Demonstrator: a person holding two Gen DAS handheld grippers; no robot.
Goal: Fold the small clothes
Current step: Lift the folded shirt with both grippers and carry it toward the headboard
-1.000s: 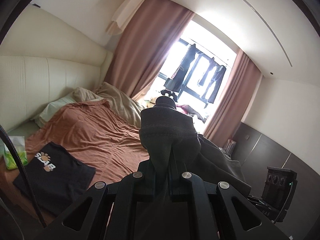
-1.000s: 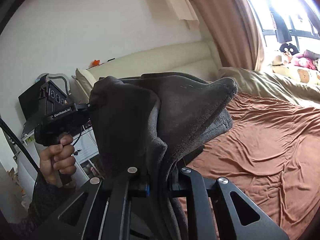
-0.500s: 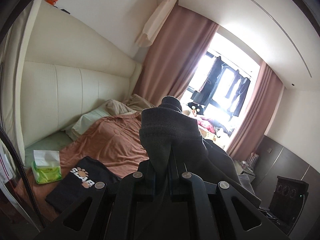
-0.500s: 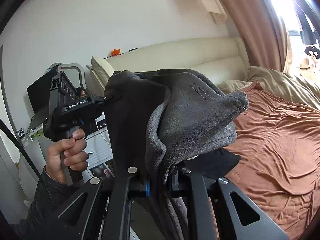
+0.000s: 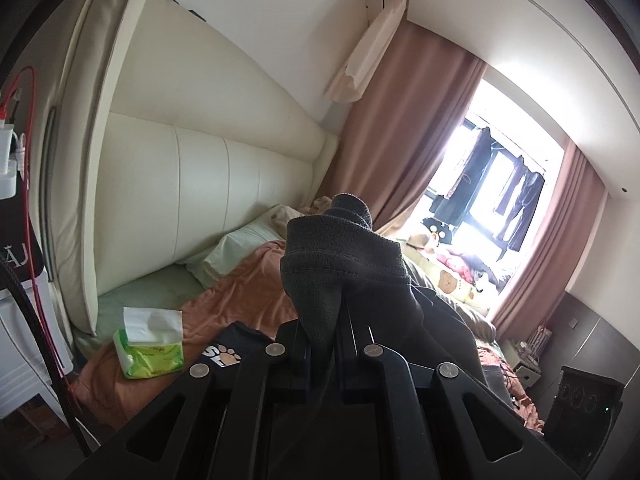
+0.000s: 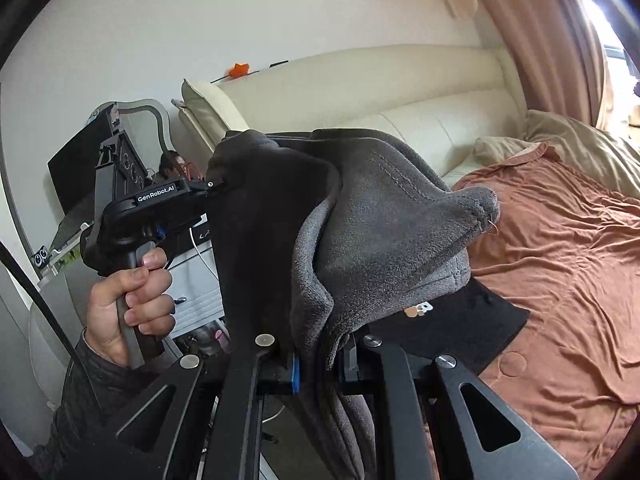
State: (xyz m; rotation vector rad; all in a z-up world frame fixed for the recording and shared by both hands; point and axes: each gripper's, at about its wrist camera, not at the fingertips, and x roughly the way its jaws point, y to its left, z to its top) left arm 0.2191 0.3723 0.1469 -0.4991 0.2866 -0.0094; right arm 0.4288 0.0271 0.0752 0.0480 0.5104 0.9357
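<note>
A dark grey fleece garment hangs in the air between both grippers, over the near edge of the bed. My left gripper is shut on one bunched edge of the fleece garment, which hides the fingertips. My right gripper is shut on another edge, the cloth draping down over its frame. In the right wrist view the left gripper shows at the left, gripped by a hand. A folded black T-shirt with a paw print lies on the bed below.
The bed's rust-brown sheet spreads to the right, with a cream headboard and pillows behind. A green tissue pack sits beside the black T-shirt. A white drawer unit and a mirror stand at the left.
Both grippers have swung leftward and slightly down with the fleece still held. The headboard, tissue pack and black T-shirt have come closer in view.
</note>
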